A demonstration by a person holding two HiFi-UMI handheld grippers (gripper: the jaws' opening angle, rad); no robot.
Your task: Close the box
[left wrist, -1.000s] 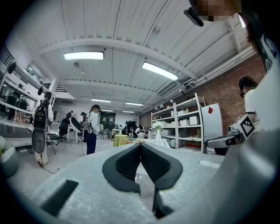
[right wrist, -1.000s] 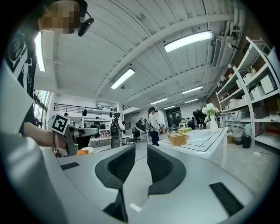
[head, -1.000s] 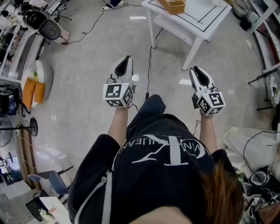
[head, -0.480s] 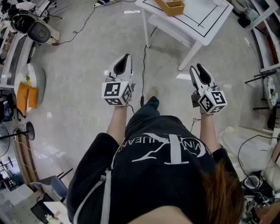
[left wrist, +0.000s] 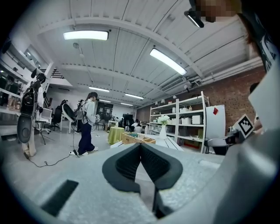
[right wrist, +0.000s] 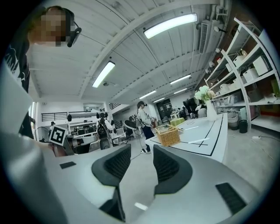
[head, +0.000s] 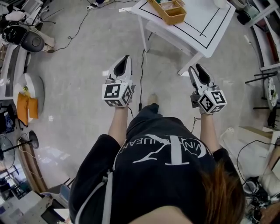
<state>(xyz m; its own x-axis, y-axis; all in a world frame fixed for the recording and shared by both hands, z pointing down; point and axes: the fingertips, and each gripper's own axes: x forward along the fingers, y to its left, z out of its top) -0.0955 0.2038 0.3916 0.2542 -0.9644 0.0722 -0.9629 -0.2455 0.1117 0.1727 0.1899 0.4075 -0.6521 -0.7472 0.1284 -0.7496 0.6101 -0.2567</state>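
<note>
The box (head: 168, 9) is an open wicker one standing on a white table (head: 205, 22) at the top of the head view. It also shows in the left gripper view (left wrist: 136, 138) and the right gripper view (right wrist: 168, 134), some way ahead of both grippers. My left gripper (head: 125, 61) (left wrist: 140, 146) is held out over the floor, shut, with nothing in it. My right gripper (head: 195, 69) (right wrist: 141, 151) is level with it near the table's leg. Its jaws are opening with only air between them.
A black cable (head: 141, 78) runs along the floor between the grippers. Shelving (head: 267, 26) stands at the right, and chairs and gear (head: 26, 35) at the left. A person (left wrist: 87, 122) stands further back in the room. A vase of flowers (right wrist: 205, 103) is on the table.
The table and box have come nearer and further into the head view. The right gripper's jaws have spread apart. The left gripper stays shut.
</note>
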